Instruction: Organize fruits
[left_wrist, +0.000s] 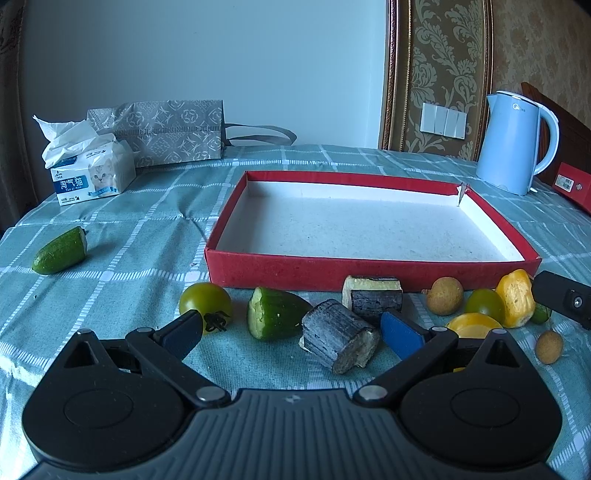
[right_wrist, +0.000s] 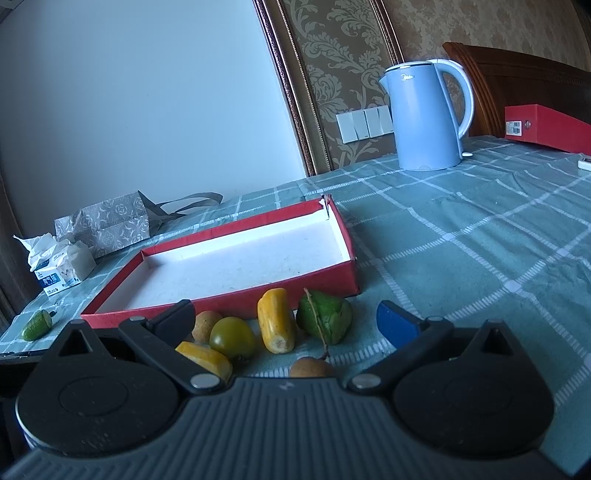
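Note:
An empty red tray (left_wrist: 369, 271) (right_wrist: 229, 299) with a white floor lies on the checked cloth. In front of it in the left wrist view sit a green tomato (left_wrist: 205, 302), a cucumber piece (left_wrist: 275, 312) and two dark sugarcane chunks (left_wrist: 338, 338) (left_wrist: 373, 297). My left gripper (left_wrist: 291, 330) stands open around the cucumber piece and the nearer chunk, holding nothing. In the right wrist view a longan (right_wrist: 207, 325), a green tomato (right_wrist: 232, 338), yellow pieces (right_wrist: 277, 319) (right_wrist: 203, 356) and a green piece (right_wrist: 325, 317) lie between the fingers of my open right gripper (right_wrist: 286, 319).
A second cucumber piece (left_wrist: 59, 251) (right_wrist: 36, 325) lies far left. A tissue pack (left_wrist: 88, 173) and a grey bag (left_wrist: 166, 133) stand at the back left. A blue kettle (left_wrist: 515, 142) (right_wrist: 428, 114) and a red box (right_wrist: 546, 127) are at the back right.

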